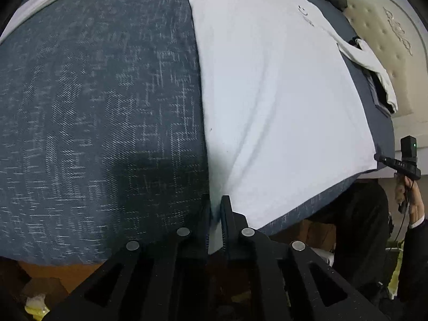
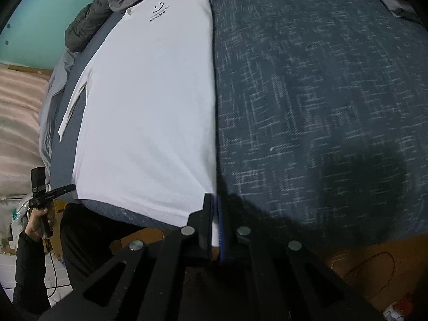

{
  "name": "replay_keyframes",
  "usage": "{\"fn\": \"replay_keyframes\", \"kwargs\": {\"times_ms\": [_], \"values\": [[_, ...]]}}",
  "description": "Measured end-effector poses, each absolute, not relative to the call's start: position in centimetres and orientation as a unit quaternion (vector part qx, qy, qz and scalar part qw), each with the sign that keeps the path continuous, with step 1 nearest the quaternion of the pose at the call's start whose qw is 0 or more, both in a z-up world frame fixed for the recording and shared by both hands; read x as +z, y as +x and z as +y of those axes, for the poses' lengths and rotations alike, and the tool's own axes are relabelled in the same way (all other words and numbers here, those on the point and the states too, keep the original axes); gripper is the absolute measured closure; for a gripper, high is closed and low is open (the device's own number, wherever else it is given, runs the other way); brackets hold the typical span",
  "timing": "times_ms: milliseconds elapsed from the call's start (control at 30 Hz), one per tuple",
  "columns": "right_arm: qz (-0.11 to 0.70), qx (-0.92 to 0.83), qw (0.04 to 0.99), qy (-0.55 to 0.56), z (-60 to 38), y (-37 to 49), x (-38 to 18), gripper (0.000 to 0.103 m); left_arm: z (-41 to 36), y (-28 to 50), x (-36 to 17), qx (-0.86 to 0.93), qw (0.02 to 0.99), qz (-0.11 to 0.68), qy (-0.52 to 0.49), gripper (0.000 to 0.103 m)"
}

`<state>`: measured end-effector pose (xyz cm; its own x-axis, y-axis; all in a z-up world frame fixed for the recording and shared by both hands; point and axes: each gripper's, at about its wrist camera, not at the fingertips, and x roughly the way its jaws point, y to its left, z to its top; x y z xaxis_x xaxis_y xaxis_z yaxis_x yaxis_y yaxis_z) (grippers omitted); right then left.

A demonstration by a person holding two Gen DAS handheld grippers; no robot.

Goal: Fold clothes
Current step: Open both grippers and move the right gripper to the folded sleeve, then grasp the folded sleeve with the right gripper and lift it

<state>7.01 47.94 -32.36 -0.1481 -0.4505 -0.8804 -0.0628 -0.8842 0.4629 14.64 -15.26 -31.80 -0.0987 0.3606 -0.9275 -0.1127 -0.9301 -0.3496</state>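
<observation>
Shirt: white long-sleeved cotton shirt with a small smiley print (image 2: pixel 144 101) – lies flat on the dark blue woven bedcover (image 2: pixel 307 93).
Left gripper (image 1: pixel 215 208): jaws pinching the shirt's hem corner.
Right gripper (image 2: pixel 214 203): jaws pressed together on the opposite hem corner – at the bed's edge.

A T-shirt (image 2: pixel 149 101) lay flat on the bedcover (image 2: pixel 307 93), hem at the bed's near edge. A jacket (image 2: pixel 88 24) lay behind its collar. The left gripper (image 1: pixel 216 208) and right gripper (image 2: pixel 214 214) sat at opposite hem corners.
</observation>
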Motion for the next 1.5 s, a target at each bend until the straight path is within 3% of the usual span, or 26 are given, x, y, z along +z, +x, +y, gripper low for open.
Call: {"fn": "replay_keyframes", "kwargs": {"times_ms": [133,333,400,467,500,700,1100,1500], "values": [[-0.199,-0.762,0.121,0.604,50.3,5.4,-29.3,0.066,-16.8,14.1,-30.1,0.757,0.142,-0.091,-0.631,0.088],[-0.220,-0.824,0.063,0.519,57.1,0.4,-23.1,0.066,-18.2,12.2,-27.6,0.797,0.109,-0.100,-0.586,0.082],[-0.226,-0.841,0.043,0.489,59.4,-1.3,-21.1,0.066,-17.2,10.3,-27.7,0.807,0.100,-0.109,-0.571,0.074],[-0.232,-0.858,0.024,0.458,61.7,-2.9,-19.0,0.058,-16.0,7.4,-28.1,0.814,0.092,-0.124,-0.559,0.073],[-0.235,-0.865,0.014,0.442,62.9,-3.8,-18.0,0.049,-15.3,6.2,-28.3,0.818,0.087,-0.132,-0.553,0.073],[-0.299,-0.865,-0.065,0.397,70.2,-7.9,-17.9,0.048,-9.8,-3.1,-31.1,0.831,0.067,-0.168,-0.526,0.073],[-0.382,-0.836,-0.149,0.363,78.8,-13.0,-21.9,0.044,-7.8,-6.5,-32.7,0.852,0.029,-0.200,-0.484,0.071],[-0.346,-0.841,-0.178,0.375,80.4,-15.9,-23.8,0.045,-5.7,-8.4,-35.1,0.862,0.018,-0.212,-0.460,0.071]]}}
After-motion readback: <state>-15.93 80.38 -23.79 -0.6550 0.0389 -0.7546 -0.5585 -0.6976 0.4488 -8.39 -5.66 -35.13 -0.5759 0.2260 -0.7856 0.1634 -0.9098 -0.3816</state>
